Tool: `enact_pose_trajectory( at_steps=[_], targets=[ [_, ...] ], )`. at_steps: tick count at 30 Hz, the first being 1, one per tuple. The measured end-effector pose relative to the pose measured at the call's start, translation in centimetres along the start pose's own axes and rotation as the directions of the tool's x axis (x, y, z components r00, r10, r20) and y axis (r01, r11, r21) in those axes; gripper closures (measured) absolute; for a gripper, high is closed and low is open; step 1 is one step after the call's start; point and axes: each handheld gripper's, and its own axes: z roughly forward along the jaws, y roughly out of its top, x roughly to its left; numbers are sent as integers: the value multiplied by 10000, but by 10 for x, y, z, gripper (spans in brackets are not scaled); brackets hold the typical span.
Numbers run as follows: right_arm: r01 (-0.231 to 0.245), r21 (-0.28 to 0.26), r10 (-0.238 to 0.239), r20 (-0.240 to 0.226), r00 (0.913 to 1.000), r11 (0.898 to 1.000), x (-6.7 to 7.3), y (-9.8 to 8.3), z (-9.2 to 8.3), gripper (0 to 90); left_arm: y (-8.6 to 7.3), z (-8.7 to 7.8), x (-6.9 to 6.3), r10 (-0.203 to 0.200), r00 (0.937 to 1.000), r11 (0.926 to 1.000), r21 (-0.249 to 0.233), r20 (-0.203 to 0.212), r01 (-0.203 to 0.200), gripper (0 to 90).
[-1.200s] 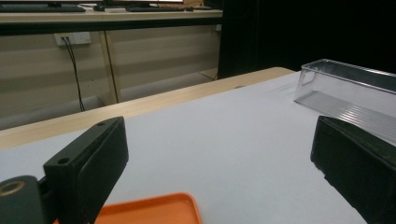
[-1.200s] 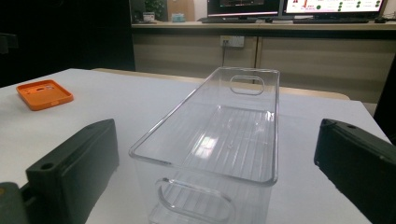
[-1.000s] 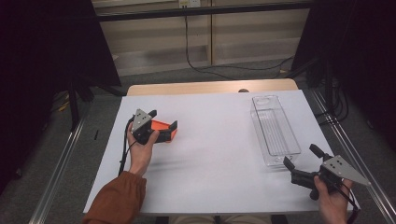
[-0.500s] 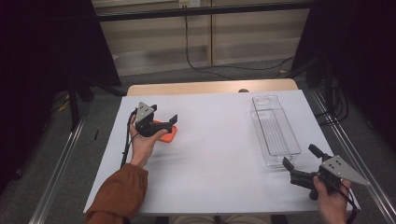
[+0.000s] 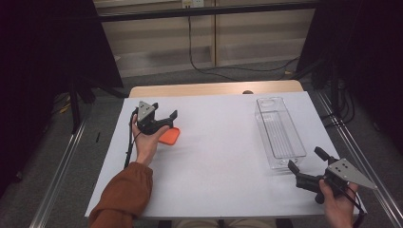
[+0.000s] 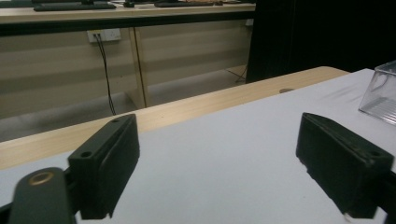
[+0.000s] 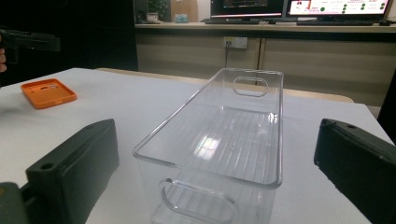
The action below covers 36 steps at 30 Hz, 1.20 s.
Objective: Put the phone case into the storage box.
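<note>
An orange phone-case-like tray (image 5: 169, 136) lies flat on the white table (image 5: 218, 171) at the left. My left gripper (image 5: 167, 120) hovers just above its far edge, pointing right. Its jaws have just been closing a little. They stand open with nothing between them in the left gripper view (image 6: 219, 163). A clear plastic bin (image 5: 279, 134) stands empty at the right. My right gripper (image 5: 304, 158) rests open at the bin's near end, its jaws framing the bin (image 7: 219, 135) without touching it. The orange tray (image 7: 48, 92) shows far left there, with the left gripper (image 7: 28, 42) above it.
A wooden strip (image 5: 214, 89) runs along the table's far edge. Metal rails (image 5: 62, 175) flank the table on both sides. The bin's corner (image 6: 380, 91) shows at the right of the left gripper view. White table surface lies between tray and bin.
The orange tray was between the left jaws a second ago; now it lies on the table below them. The left gripper has shifted slightly and tipped up. The right gripper has kept still.
</note>
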Motion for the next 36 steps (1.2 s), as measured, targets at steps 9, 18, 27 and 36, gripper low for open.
enact_pose_trajectory(
  at_steps=[9, 18, 27, 36],
  targets=[
    [15, -28, -15, -31, 10000, 10000, 1, 0, -1, 0, -4, 1, 2, -73, 9998, 9978, 659, 206, 59, 317],
    [25, -44, -25, -72, 10000, 10000, 1, 0, -3, 0, -8, 5, 2, -188, 9977, 9975, 697, 653, 142, 636],
    [15, -19, -15, -73, 10000, 10000, 1, 0, -3, 0, -6, 4, 5, -265, 9941, 9962, 848, 1054, 176, 882],
    [5, -53, -6, -45, 10000, 10000, 1, 0, -3, 0, -4, 5, 14, -683, 9918, 9849, 1660, 1084, 497, 900]
  ],
)
